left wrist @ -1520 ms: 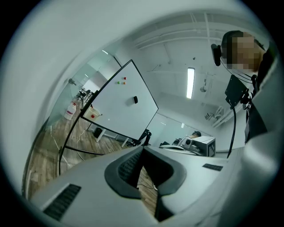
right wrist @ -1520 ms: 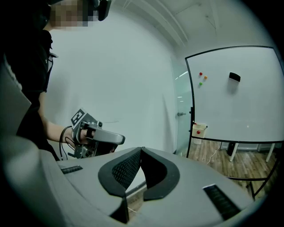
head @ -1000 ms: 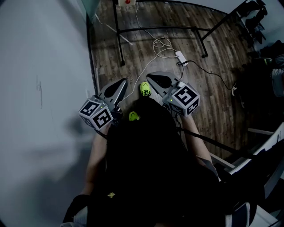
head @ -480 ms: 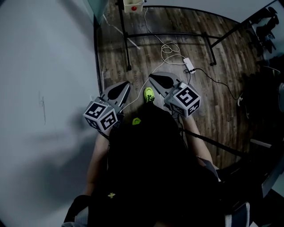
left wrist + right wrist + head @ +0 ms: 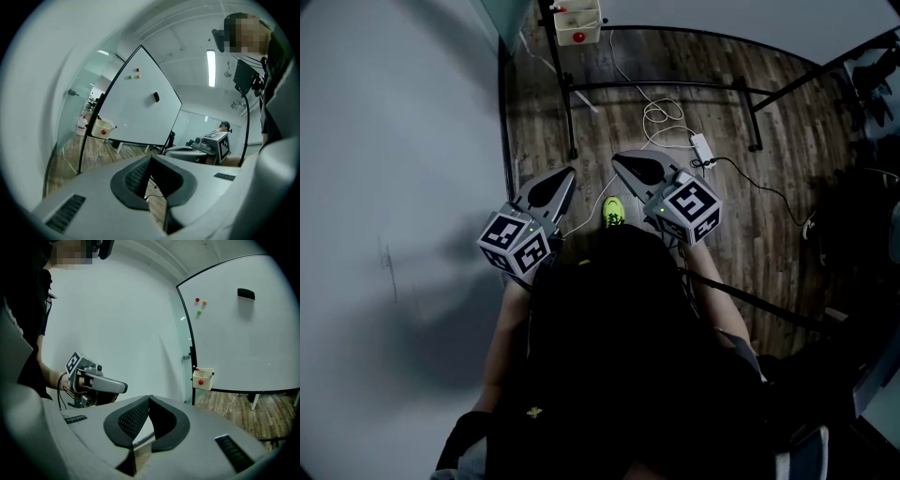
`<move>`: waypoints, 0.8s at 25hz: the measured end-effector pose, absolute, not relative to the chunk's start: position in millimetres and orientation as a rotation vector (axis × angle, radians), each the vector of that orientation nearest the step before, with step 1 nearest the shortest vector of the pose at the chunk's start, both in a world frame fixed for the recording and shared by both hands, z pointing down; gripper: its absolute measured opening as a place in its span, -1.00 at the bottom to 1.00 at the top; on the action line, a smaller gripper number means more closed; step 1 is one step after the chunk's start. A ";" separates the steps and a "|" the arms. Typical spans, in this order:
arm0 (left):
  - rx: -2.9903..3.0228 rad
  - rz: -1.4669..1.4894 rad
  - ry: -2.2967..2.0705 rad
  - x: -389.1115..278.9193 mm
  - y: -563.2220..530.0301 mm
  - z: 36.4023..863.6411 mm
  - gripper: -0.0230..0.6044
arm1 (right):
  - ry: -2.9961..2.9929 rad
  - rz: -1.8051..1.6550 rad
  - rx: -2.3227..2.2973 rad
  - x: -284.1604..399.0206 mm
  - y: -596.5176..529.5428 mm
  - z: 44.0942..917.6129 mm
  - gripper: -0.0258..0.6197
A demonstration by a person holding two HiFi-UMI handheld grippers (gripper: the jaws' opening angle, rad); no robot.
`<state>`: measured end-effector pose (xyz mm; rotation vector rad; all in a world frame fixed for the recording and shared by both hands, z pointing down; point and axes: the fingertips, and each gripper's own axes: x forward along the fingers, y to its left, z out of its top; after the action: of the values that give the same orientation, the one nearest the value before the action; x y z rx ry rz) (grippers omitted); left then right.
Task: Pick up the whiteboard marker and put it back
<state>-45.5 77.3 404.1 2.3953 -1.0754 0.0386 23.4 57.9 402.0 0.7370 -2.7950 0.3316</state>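
Both grippers are held out level over the wood floor, facing a whiteboard (image 5: 140,103) on a black stand. My left gripper (image 5: 553,183) is shut with nothing between its jaws, and so is my right gripper (image 5: 623,161). A cream tray (image 5: 578,21) with a red round thing on its front hangs at the board's lower left corner; it also shows as the tray (image 5: 203,379) in the right gripper view. Small items stick out of the tray (image 5: 103,127), but I cannot make out a marker among them. The grippers are well short of the board.
A pale wall (image 5: 394,141) runs along the left. The stand's black legs (image 5: 675,86) cross the floor, with white cables and an adapter (image 5: 701,145) among them. A black eraser (image 5: 156,97) and small magnets (image 5: 134,73) sit on the board. Dark chairs (image 5: 872,75) stand far right.
The person has walked towards the whiteboard, carrying both grippers along. The cream tray has come into the top of the head view. Both pairs of jaws stayed shut.
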 end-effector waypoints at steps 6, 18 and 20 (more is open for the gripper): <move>2.370 0.035 -1.097 -33.2 33.7 405.7 -0.82 | -2.798 0.349 0.700 35.5 10.9 407.9 -0.92; 2.321 0.050 -1.152 -6.6 -27.0 413.4 -0.82 | -2.845 0.380 0.599 53.4 -55.4 415.8 -0.92; 2.317 0.045 -1.162 -3.5 -35.0 412.7 -0.82 | -2.852 0.383 0.587 54.7 -63.9 416.4 -0.92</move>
<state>-3.5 -35.0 412.7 2.3170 -1.1622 0.0450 54.7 -63.9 416.4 0.5872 -2.8516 0.3825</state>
